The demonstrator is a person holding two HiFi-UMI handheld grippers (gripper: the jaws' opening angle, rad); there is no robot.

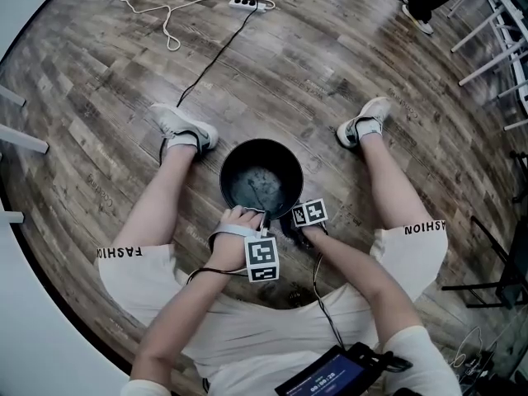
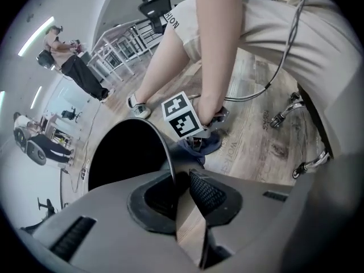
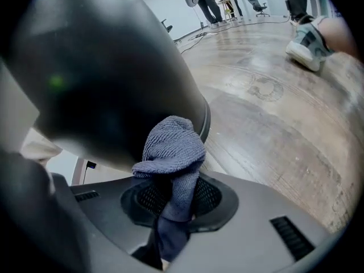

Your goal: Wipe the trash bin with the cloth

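The black round trash bin (image 1: 261, 178) stands upright on the wood floor between the seated person's legs. My left gripper (image 1: 256, 219) is at its near rim. In the left gripper view the thin rim (image 2: 169, 162) runs between the jaws of the left gripper (image 2: 181, 178), which is shut on it. My right gripper (image 1: 290, 221) is at the bin's near right side. It is shut on a blue-grey cloth (image 3: 173, 147), whose bunched end lies against the bin's outer wall (image 3: 108, 78), just under the rim. The left gripper view also shows that cloth (image 2: 205, 145) below the marker cube (image 2: 183, 116).
A power strip (image 1: 247, 3) with a black and a white cable lies on the floor beyond the bin. The person's shoes (image 1: 186, 126) (image 1: 365, 122) flank the bin. White metal frames (image 1: 503, 40) stand at the far right. A chair base on castors (image 2: 301, 104) is behind.
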